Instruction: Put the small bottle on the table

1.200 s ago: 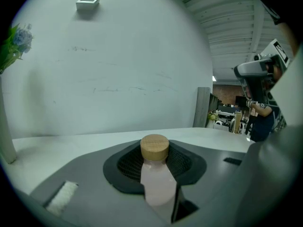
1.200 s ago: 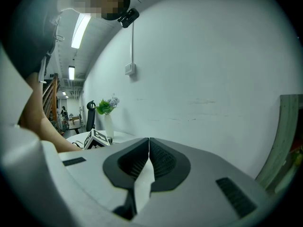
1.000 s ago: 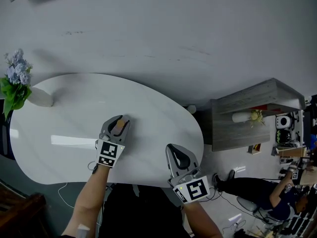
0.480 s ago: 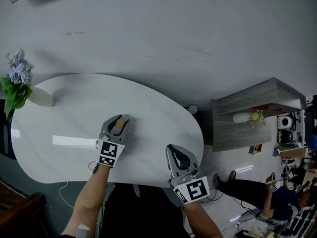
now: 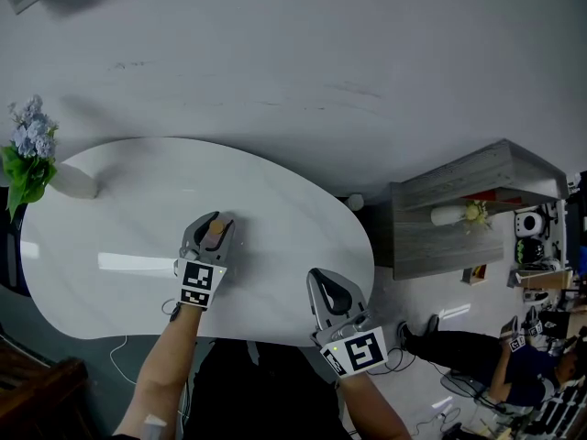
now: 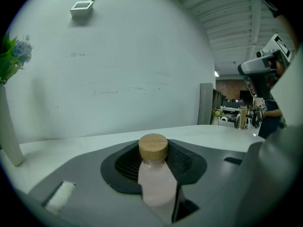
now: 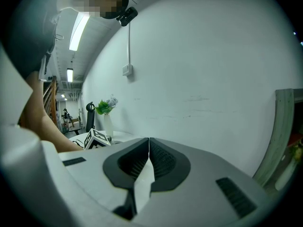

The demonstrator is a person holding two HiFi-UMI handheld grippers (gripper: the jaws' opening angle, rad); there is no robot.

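A small bottle (image 6: 154, 178) of pale pink liquid with a round wooden cap stands upright between the jaws of my left gripper (image 5: 210, 236), which is shut on it. In the head view the bottle's cap (image 5: 216, 231) shows between those jaws, above the middle of the white oval table (image 5: 138, 200). My right gripper (image 5: 332, 291) hovers at the table's near right edge with its jaws pressed together and nothing in them. In the right gripper view (image 7: 148, 151) the two dark pads meet along one line.
A white vase of blue flowers (image 5: 29, 159) stands at the table's far left end. A grey shelf unit (image 5: 463, 214) stands on the floor to the right. A person (image 5: 486, 360) sits on the floor at the lower right. A cable (image 5: 115, 360) hangs below the table's near edge.
My left gripper with the bottle has shifted slightly to the left. The right gripper has stayed where it was.
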